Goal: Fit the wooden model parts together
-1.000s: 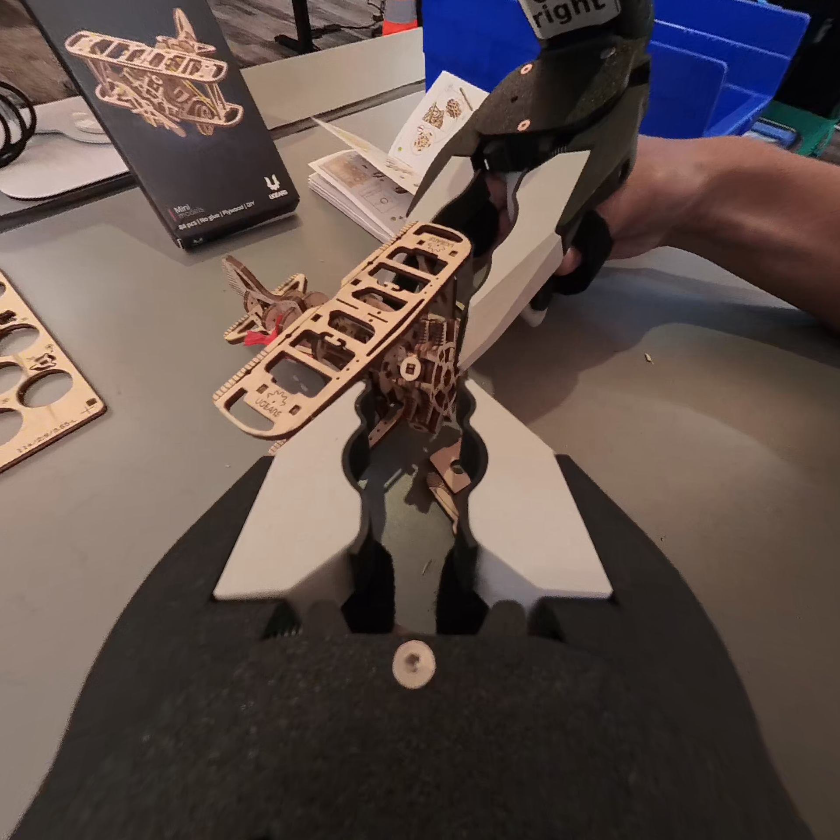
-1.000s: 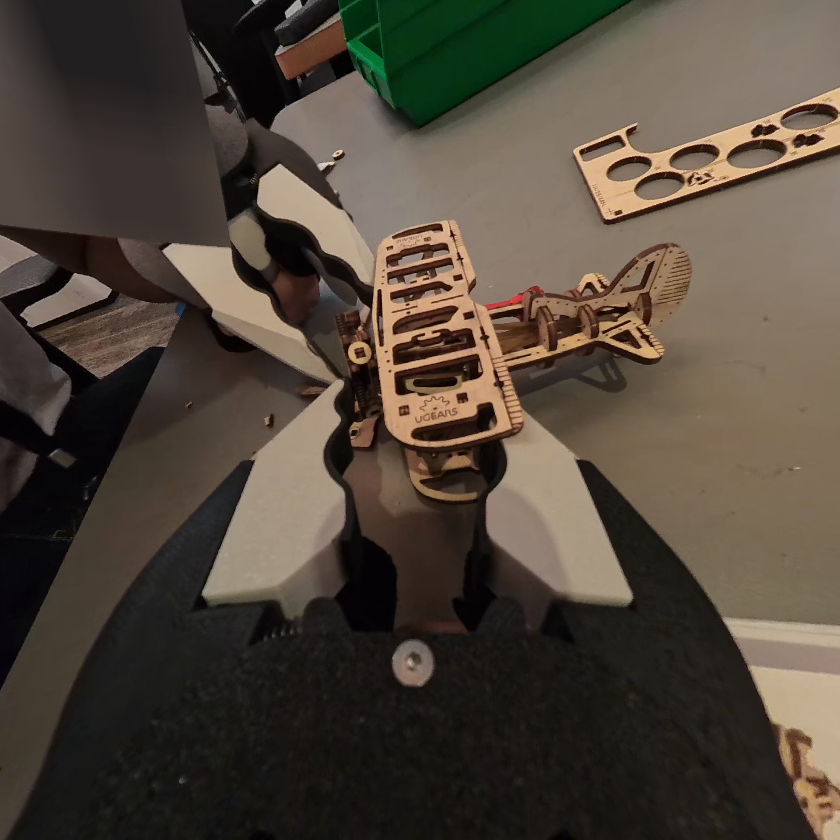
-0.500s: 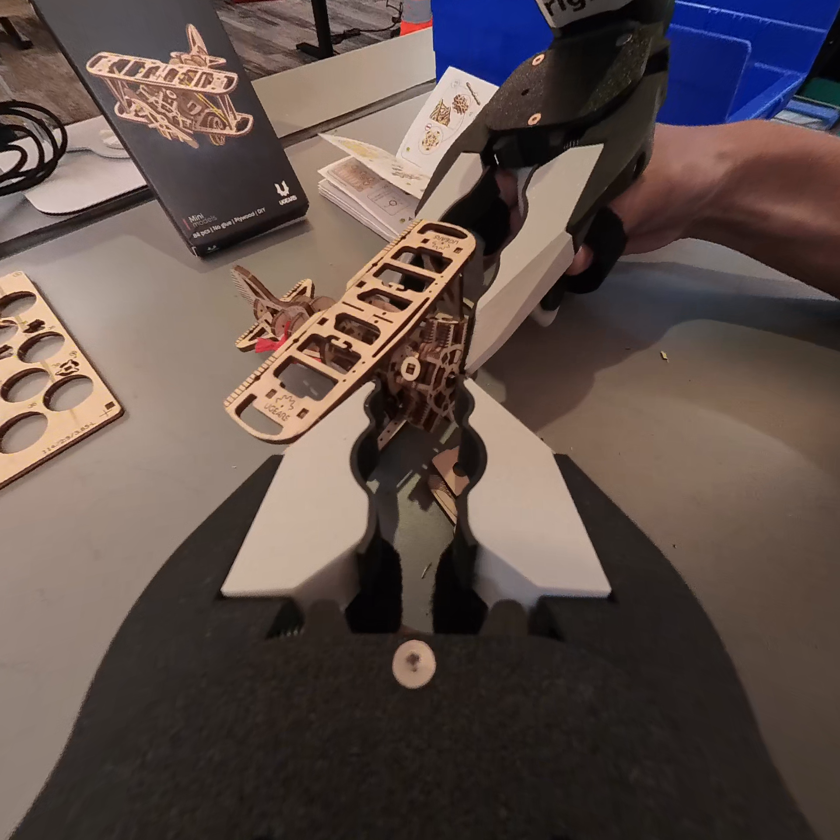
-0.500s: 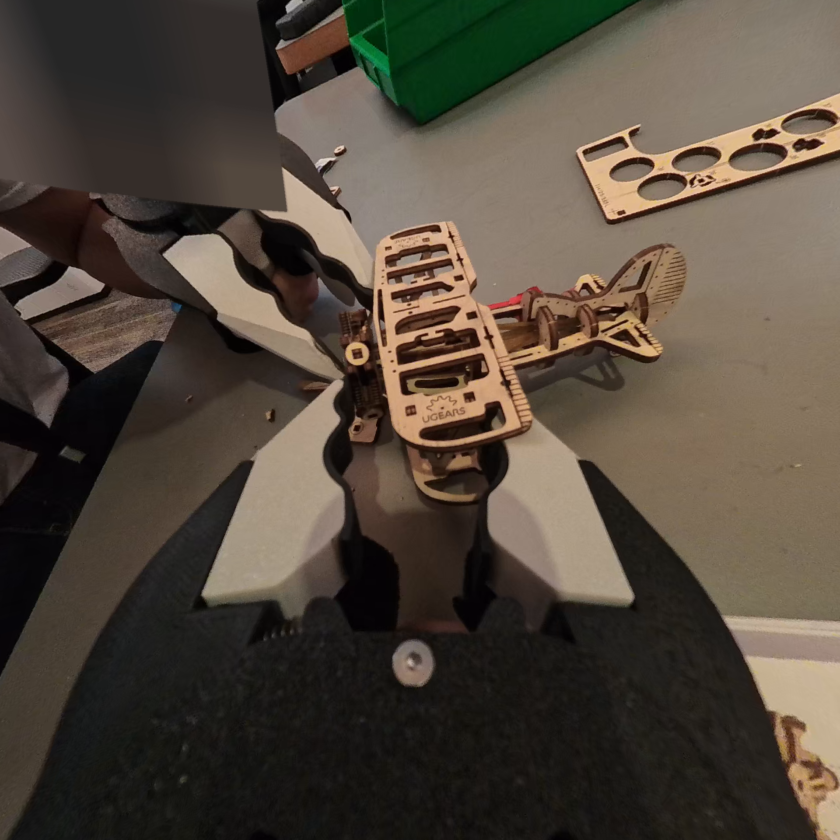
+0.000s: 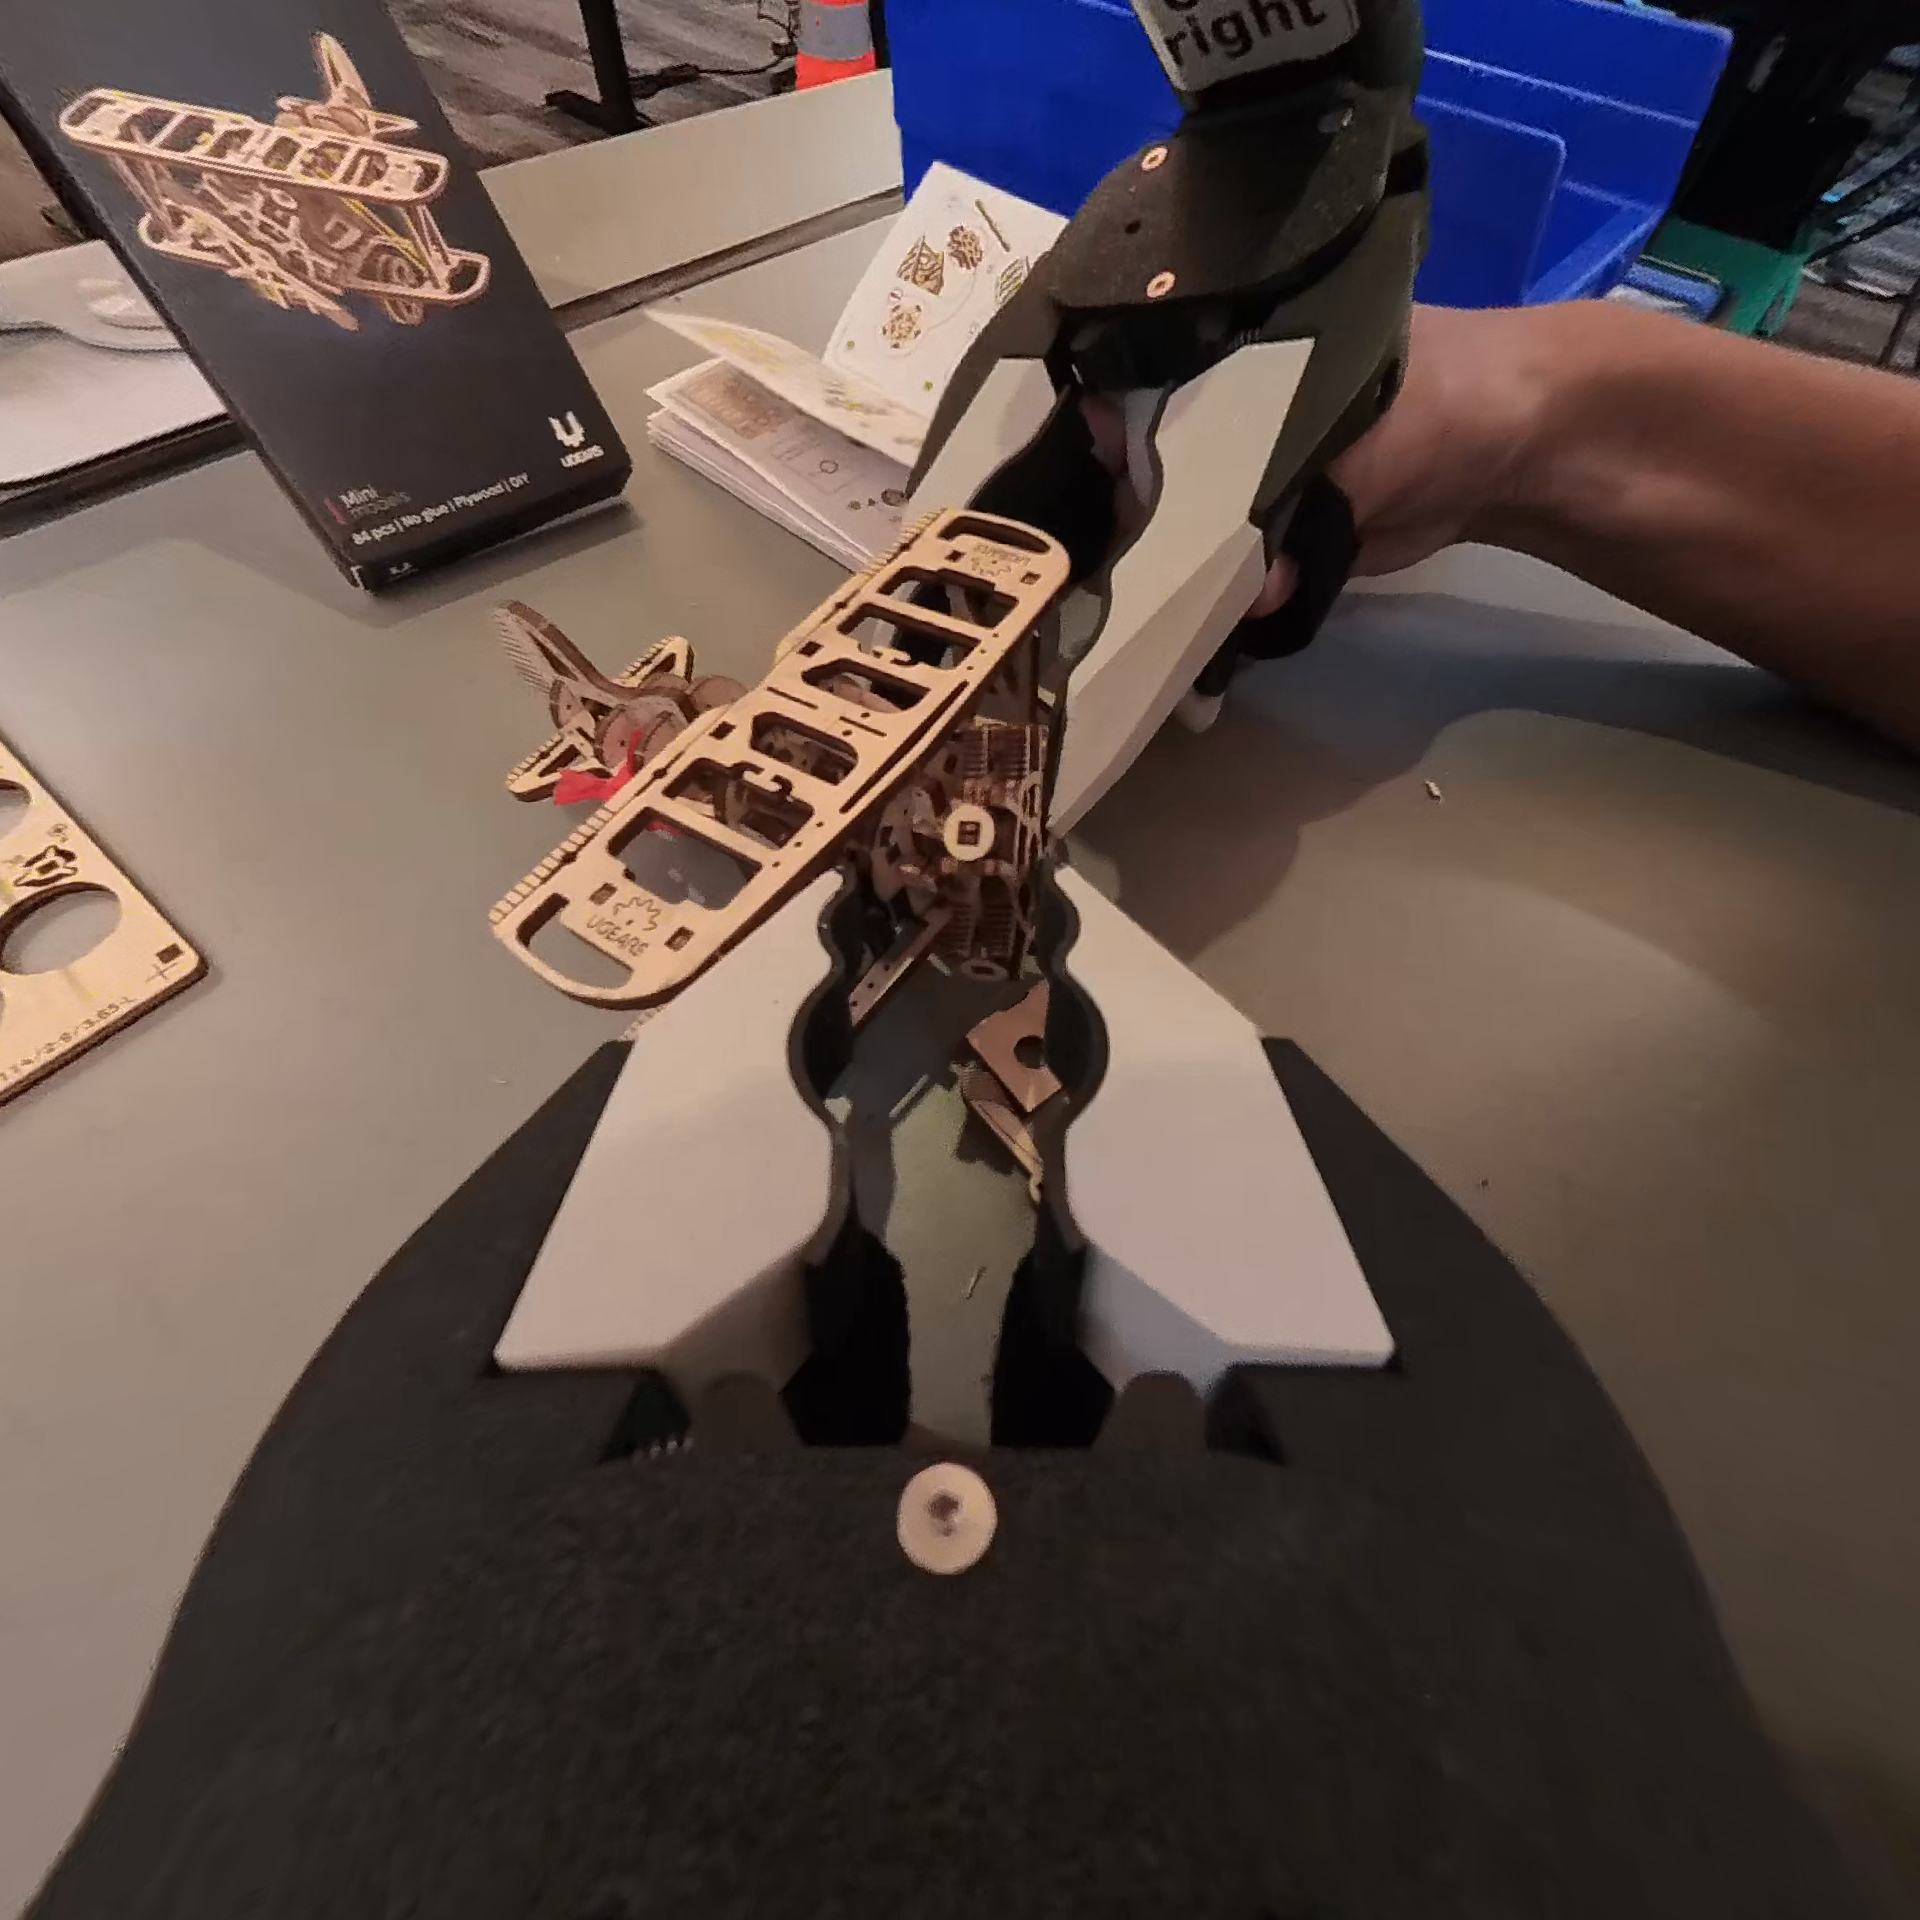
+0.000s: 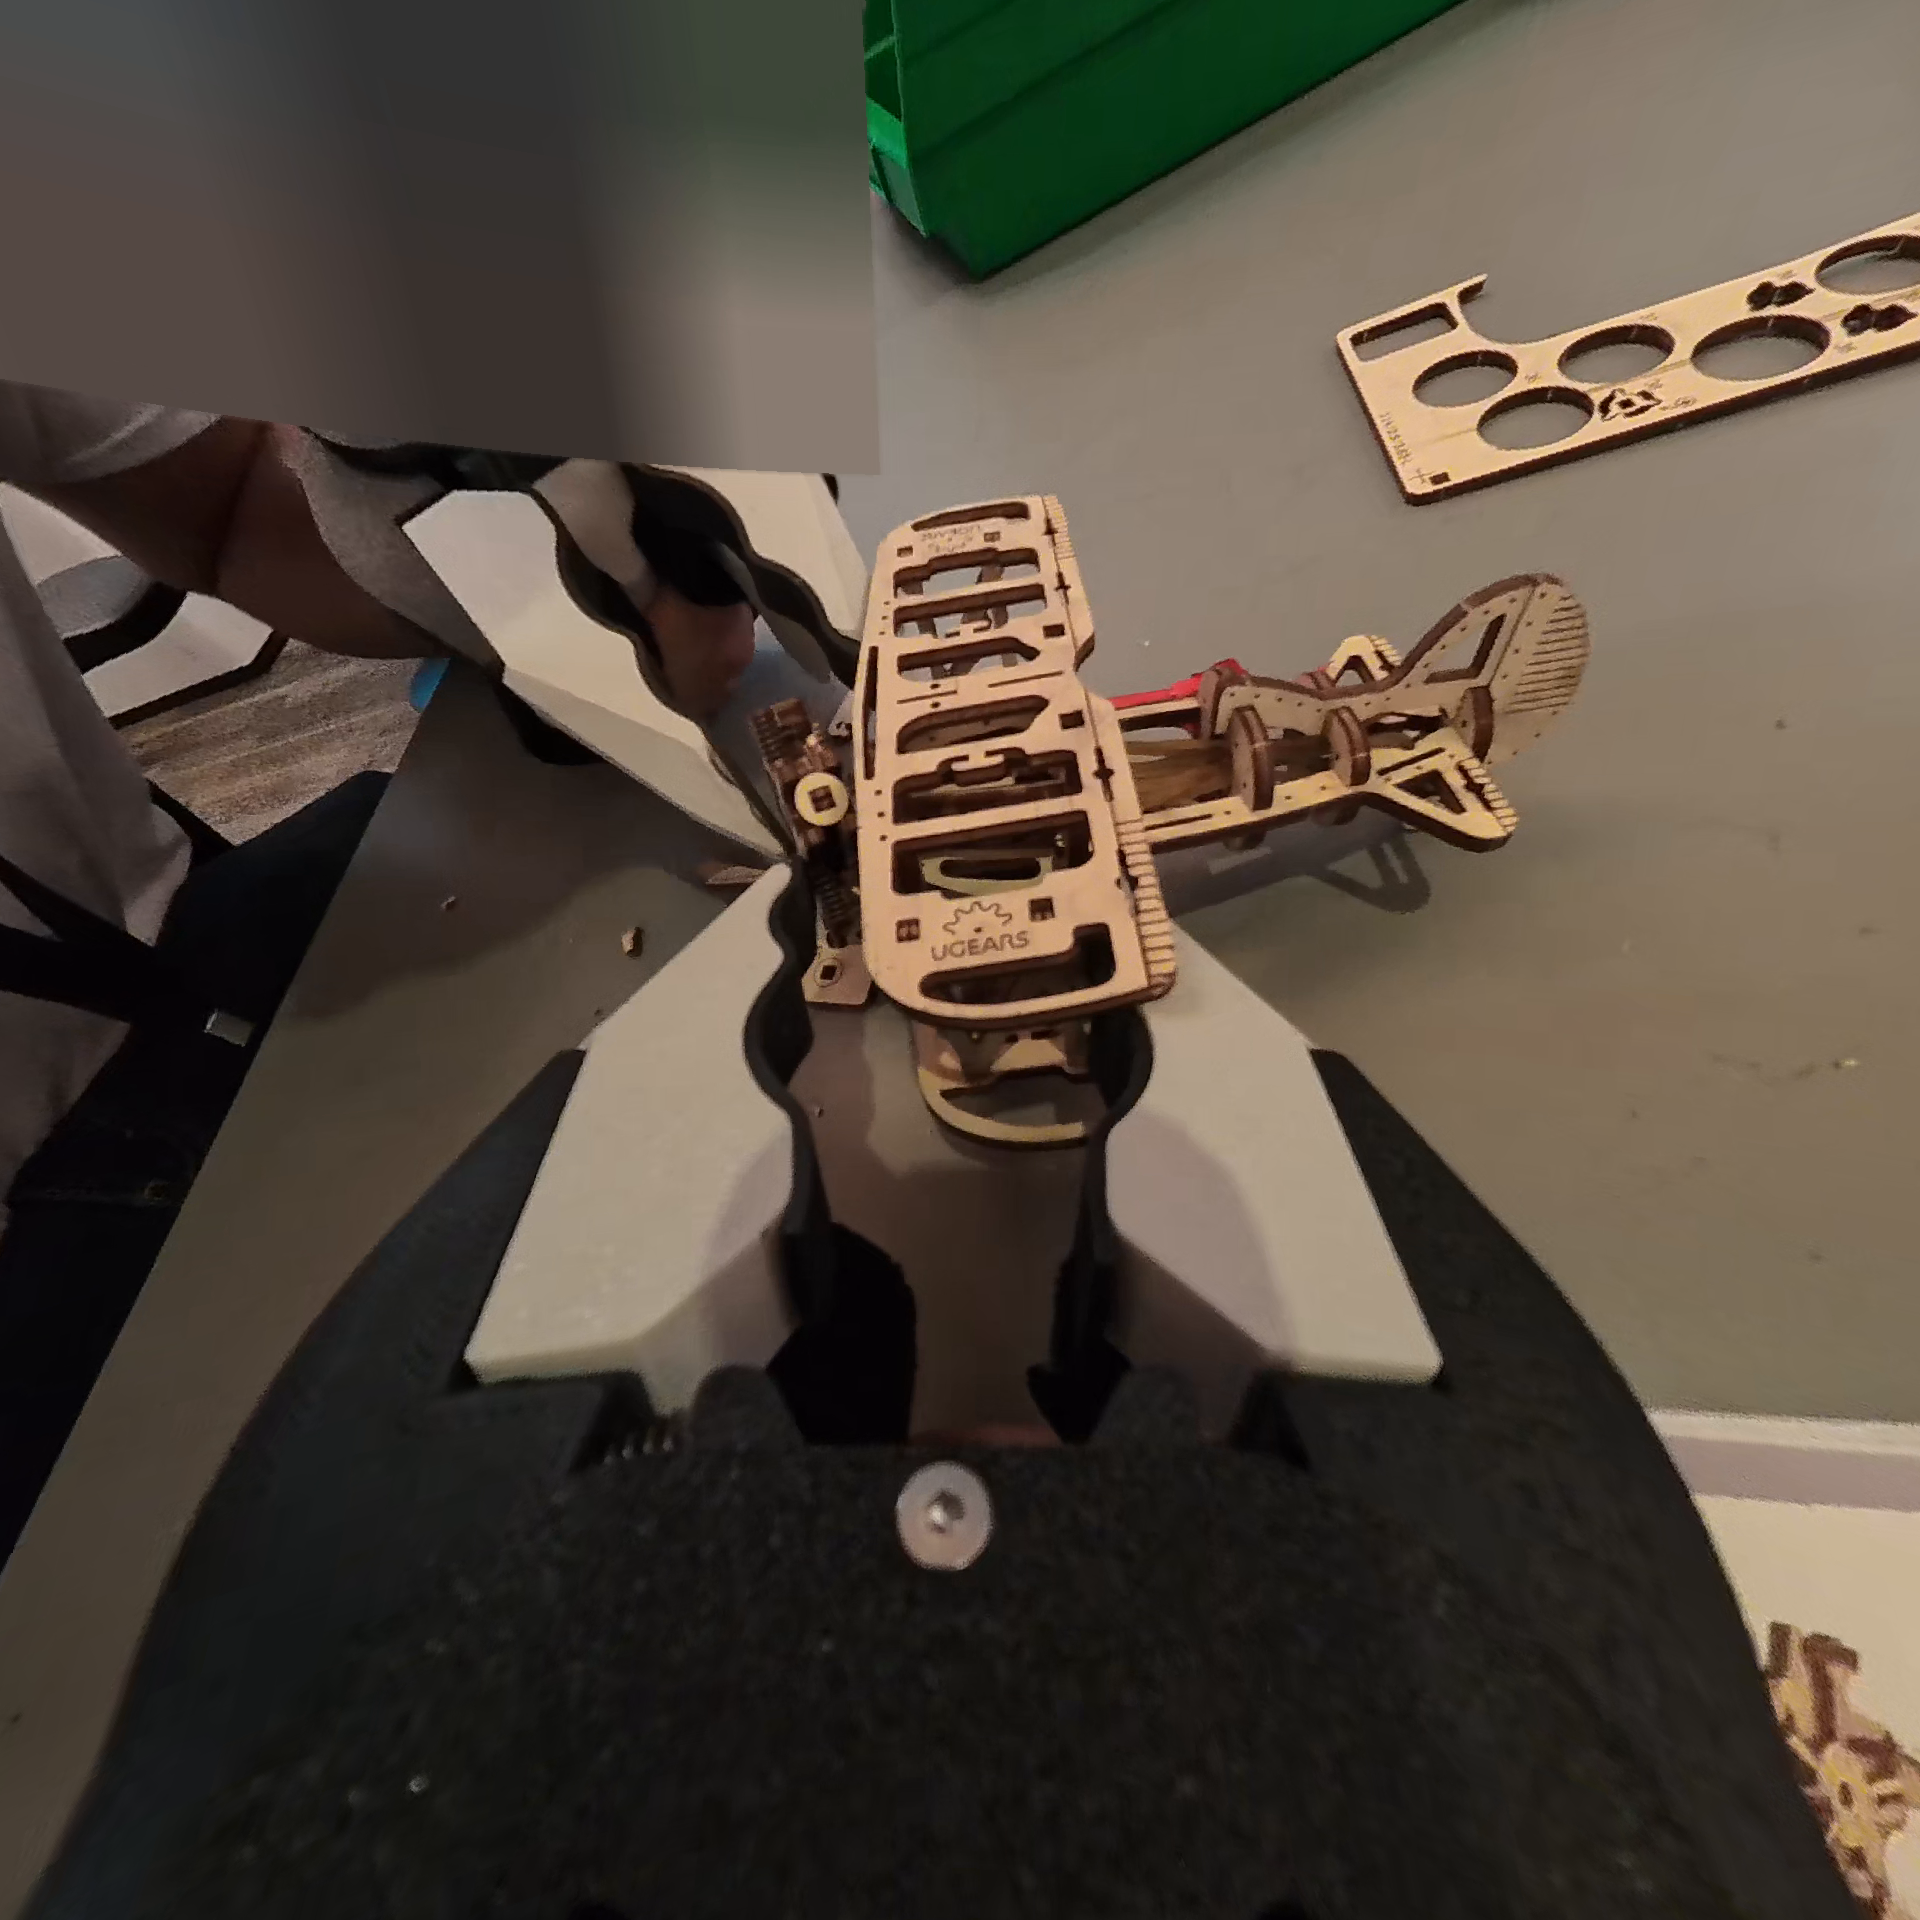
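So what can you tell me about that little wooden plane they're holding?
The wooden plane is a pale laser-cut plywood biplane with slotted ladder-like wings, a gear-packed nose, a rounded tail fin and a red bit behind the wings. It sits tilted on the grey table. The left gripper closes on its nose, and the right gripper on its wing tip.

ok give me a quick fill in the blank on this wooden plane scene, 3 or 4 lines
1. The wooden biplane stands on a ____ table.
2. Behind the biplane in the right wrist view stands a bin coloured ____.
3. The flat wooden sheet has mostly ____ cut-outs.
4. The black box pictures a wooden ____.

Missing words: grey; green; round; biplane
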Demonstrator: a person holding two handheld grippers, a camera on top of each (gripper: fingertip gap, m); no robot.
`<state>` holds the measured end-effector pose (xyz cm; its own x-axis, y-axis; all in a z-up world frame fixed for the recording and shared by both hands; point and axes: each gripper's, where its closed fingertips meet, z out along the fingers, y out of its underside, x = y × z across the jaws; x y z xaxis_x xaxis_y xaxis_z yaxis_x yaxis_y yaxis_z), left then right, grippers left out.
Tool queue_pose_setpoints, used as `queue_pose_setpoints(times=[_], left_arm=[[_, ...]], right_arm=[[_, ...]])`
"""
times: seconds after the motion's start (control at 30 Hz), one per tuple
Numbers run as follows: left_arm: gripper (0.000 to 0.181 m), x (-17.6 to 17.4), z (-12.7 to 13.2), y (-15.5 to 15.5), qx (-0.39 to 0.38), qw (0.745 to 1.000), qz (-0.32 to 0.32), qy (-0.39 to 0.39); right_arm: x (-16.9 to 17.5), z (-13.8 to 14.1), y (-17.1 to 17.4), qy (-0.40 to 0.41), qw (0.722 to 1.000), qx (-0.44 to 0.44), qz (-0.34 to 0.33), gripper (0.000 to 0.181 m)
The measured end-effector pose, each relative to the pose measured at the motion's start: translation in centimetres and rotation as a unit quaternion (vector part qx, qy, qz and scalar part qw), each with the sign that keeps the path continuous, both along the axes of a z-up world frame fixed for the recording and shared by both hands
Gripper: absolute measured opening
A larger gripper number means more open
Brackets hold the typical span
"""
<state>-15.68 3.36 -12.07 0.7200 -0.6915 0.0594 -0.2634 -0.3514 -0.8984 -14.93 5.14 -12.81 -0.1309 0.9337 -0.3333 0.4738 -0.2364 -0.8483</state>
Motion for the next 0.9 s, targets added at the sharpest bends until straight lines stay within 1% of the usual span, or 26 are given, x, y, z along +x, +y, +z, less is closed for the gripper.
queue_pose_setpoints(times=[0.13,0.4,0.53,0.7,0.9], left_arm=[[0.029,0.1,0.1,-0.1,0.01,1.0,-0.004,0.006],[0.025,0.4,0.3,-0.8,0.031,0.999,-0.015,0.018],[0.025,0.4,0.3,-0.8,0.032,0.999,-0.016,0.016],[0.025,0.5,0.3,-0.8,0.028,0.999,-0.019,0.011],[0.029,0.7,0.3,-1.1,0.02,0.999,-0.037,0.004]], right_arm=[[0.1,0.1,-0.1,0.003,1.0,-0.006,-0.002,0.051],[0.3,0.2,-0.9,0.006,1.0,0.016,-0.018,0.054],[0.4,0.2,-1.0,0.005,1.0,-0.002,-0.01,0.053],[0.5,0.1,-1.0,0.005,1.0,-0.001,-0.009,0.053],[0.7,0.1,-1.1,0.003,1.0,-0.008,-0.003,0.051]])
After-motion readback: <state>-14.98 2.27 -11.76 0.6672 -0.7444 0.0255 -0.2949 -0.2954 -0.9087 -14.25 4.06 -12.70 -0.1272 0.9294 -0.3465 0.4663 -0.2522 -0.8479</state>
